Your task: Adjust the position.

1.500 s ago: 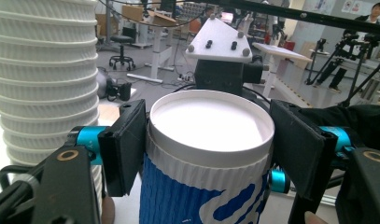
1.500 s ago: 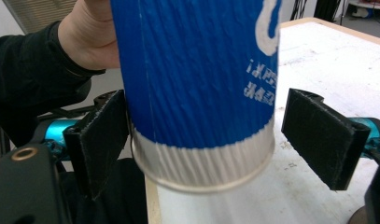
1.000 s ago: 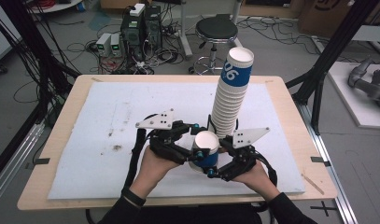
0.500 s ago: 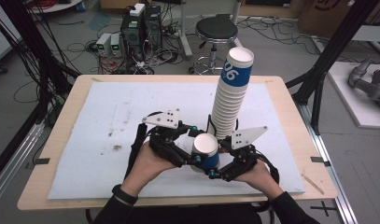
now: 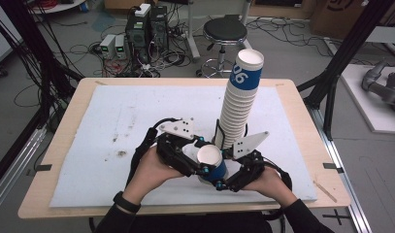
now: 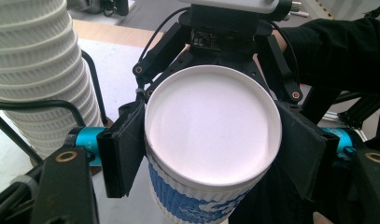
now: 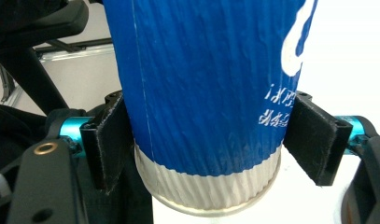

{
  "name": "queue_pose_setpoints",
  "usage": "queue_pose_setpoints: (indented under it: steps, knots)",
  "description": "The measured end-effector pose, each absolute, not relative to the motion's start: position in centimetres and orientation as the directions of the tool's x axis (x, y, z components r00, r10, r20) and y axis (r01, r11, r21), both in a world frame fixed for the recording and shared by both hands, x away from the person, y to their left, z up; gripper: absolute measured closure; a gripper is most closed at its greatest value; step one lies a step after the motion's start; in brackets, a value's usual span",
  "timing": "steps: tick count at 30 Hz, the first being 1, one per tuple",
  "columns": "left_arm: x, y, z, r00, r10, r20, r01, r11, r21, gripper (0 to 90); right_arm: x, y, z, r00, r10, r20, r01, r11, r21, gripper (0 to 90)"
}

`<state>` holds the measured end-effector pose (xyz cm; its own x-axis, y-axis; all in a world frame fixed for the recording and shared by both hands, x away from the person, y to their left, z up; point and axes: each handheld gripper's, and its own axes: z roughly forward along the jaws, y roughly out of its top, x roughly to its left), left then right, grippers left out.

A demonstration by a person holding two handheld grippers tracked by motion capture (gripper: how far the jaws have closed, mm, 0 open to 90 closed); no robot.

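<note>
High view: both grippers meet at the table's [image 5: 64,145] near edge on one blue cup [image 5: 210,162], just in front of the tall cup stack [image 5: 238,107]. The left gripper [image 5: 197,156] has just been closing and clamps the cup near its white rim. The right gripper [image 5: 223,180] presses its pads [image 7: 313,140] on the cup's lower body.
</note>
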<state>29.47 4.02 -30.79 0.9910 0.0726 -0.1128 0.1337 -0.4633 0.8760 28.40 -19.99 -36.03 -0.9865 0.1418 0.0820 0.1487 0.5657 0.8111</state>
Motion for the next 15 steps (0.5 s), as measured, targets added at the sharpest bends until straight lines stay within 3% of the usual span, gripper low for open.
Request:
queue_pose_setpoints:
  steps: [15]
  knots:
    - [30.1, 5.9, -30.6, 0.987, 0.046, -0.153, 0.159, -0.269, 0.95, 29.7, 28.7, -21.5, -35.0, -0.98, 0.154, 0.125, 0.178, 0.409, 0.895, 18.7]
